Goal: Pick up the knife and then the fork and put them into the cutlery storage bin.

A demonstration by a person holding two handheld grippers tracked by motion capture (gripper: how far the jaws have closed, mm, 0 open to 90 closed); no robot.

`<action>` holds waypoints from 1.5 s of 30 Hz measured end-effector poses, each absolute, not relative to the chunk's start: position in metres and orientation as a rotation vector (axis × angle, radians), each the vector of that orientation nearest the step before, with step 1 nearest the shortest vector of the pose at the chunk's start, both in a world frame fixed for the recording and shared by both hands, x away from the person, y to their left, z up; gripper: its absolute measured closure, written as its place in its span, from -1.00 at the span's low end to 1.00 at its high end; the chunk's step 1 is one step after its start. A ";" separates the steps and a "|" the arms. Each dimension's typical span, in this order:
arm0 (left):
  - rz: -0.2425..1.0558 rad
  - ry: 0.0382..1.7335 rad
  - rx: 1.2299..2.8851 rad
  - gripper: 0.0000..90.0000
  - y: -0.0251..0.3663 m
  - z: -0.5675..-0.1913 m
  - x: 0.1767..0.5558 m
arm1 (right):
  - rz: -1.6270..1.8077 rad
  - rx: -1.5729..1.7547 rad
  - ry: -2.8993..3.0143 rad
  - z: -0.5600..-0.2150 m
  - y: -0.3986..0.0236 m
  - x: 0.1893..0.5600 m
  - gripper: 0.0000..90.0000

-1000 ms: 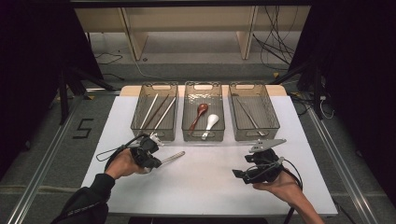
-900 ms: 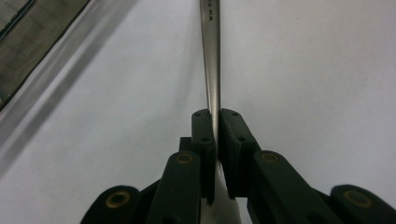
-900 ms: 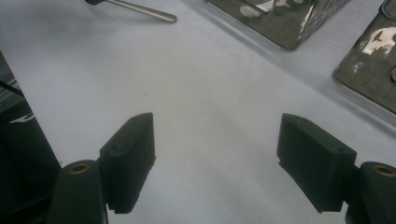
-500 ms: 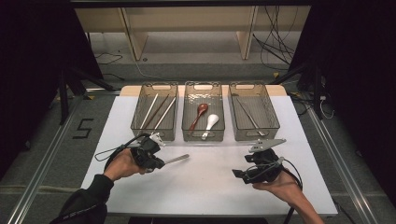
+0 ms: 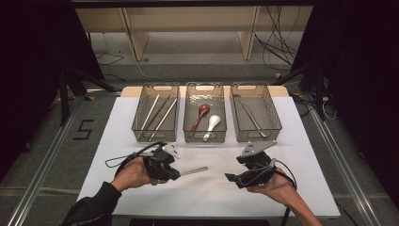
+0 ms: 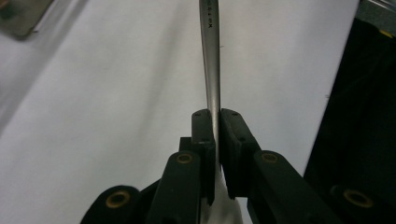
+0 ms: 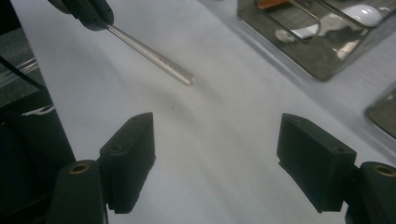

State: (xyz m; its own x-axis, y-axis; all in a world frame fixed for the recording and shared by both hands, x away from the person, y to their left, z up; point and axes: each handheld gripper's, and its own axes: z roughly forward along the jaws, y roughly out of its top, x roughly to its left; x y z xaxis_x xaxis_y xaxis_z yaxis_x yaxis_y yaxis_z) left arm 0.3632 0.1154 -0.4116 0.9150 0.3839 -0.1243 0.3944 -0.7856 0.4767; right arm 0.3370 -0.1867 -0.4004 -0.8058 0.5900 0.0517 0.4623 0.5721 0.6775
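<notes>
Left claw (image 6: 217,140) around utensil handle (image 6: 211,56)

The utensil (image 5: 194,170) is a slim, silver, polished metal piece with a long flat handle. It lies roughly level, just above the white table (image 5: 207,197), its free handle end pointing toward the right gripper (image 5: 235,178). The other end is clamped between the pads of the left gripper (image 5: 176,175). In the left gripper view the handle (image 6: 211,60) runs straight up from between the jaws, small stamped lettering near its far end; whether it is a spoon or a fork cannot be told.
</notes>
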 end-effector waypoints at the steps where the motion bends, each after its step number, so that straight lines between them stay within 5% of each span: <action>1: -0.031 0.551 2.564 0.87 0.113 -0.411 0.362 | 1.046 0.869 2.630 -0.400 -0.184 0.336 -0.36; 24: -0.090 0.394 2.558 0.87 0.084 -0.401 0.338 | 0.910 0.579 2.817 -0.414 -0.132 0.325 -0.31; 45: -0.164 0.354 2.560 0.87 0.075 -0.402 0.333 | 0.823 0.314 2.863 -0.424 -0.116 0.312 0.43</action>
